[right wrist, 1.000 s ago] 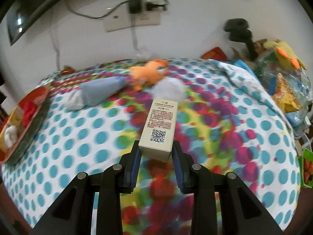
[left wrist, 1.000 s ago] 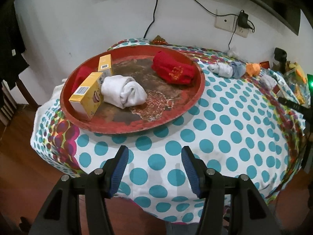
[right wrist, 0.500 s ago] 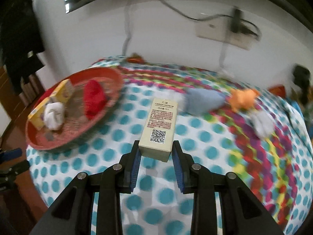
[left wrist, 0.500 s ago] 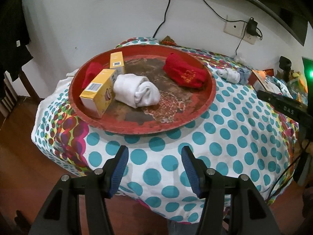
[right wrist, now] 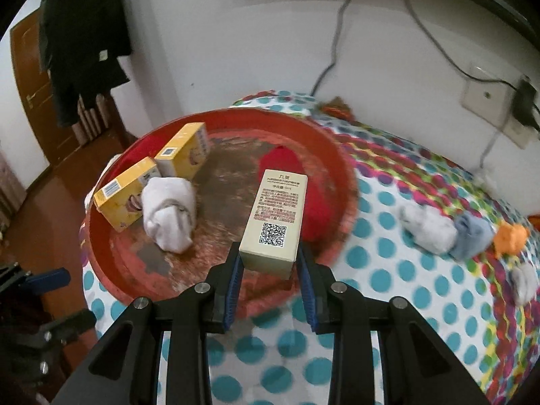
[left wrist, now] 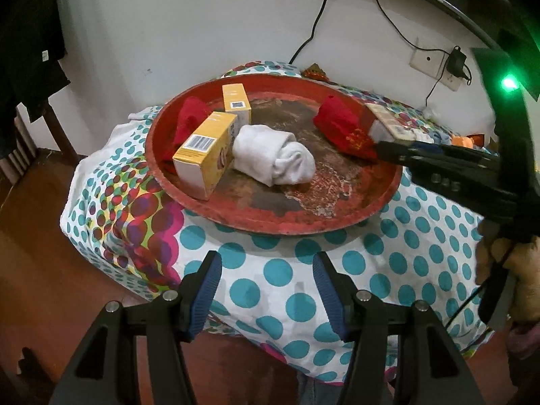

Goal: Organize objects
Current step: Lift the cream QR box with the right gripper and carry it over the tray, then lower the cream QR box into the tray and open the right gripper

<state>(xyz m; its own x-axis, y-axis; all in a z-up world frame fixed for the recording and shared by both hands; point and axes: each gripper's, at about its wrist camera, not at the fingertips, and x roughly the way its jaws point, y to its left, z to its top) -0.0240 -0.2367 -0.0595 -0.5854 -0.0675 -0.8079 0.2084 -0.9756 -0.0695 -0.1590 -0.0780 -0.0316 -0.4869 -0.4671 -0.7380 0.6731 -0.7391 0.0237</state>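
Observation:
A round red tray sits on the dotted tablecloth. It holds two yellow boxes, a rolled white sock and red socks. My right gripper is shut on a beige box with a QR code and holds it above the tray's right side; the box also shows in the left wrist view. My left gripper is open and empty above the table's front edge.
White, blue and orange rolled socks lie on the cloth to the right of the tray. A wall socket with a charger and cables is behind. Wooden floor and a dark door lie to the left.
My right gripper has carried the beige box leftward from the table's right side to above the tray. My left gripper has shifted a little, so the tray looks nearer.

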